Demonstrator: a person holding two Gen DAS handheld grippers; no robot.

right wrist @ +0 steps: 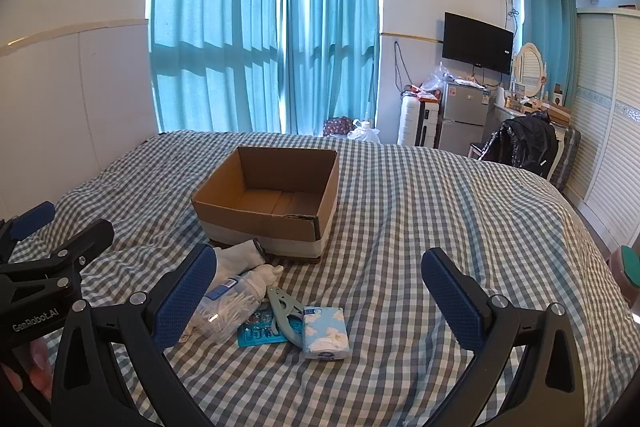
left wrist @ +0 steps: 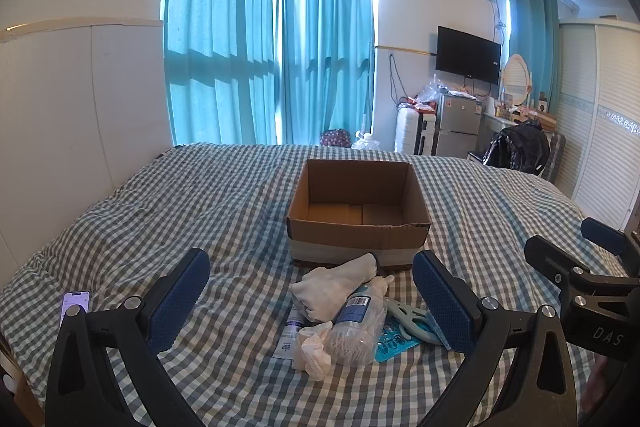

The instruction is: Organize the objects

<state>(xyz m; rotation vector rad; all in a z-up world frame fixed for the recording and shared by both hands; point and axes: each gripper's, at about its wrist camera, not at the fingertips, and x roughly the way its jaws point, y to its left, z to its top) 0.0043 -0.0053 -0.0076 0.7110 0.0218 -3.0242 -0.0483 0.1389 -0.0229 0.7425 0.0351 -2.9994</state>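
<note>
An open, empty cardboard box (left wrist: 358,211) (right wrist: 268,195) stands on the checked bed. In front of it lies a pile: a white cloth (left wrist: 336,285) (right wrist: 240,257), a clear cotton-swab container (left wrist: 354,331) (right wrist: 228,311), a crumpled tissue (left wrist: 314,349), a small tube (left wrist: 290,335), a grey-blue clip (left wrist: 408,317) (right wrist: 284,315), a blue blister pack (left wrist: 394,341) (right wrist: 260,333) and a blue tissue pack (right wrist: 325,333). My left gripper (left wrist: 312,307) is open above the pile, holding nothing. My right gripper (right wrist: 320,295) is open above the pile's right side, holding nothing.
A phone (left wrist: 74,305) lies on the bed at the left. The bed's right edge (right wrist: 592,239) drops toward a wardrobe (right wrist: 608,131). A fridge (right wrist: 464,119), a chair with a black coat (right wrist: 524,147) and curtains (right wrist: 264,27) stand beyond the bed.
</note>
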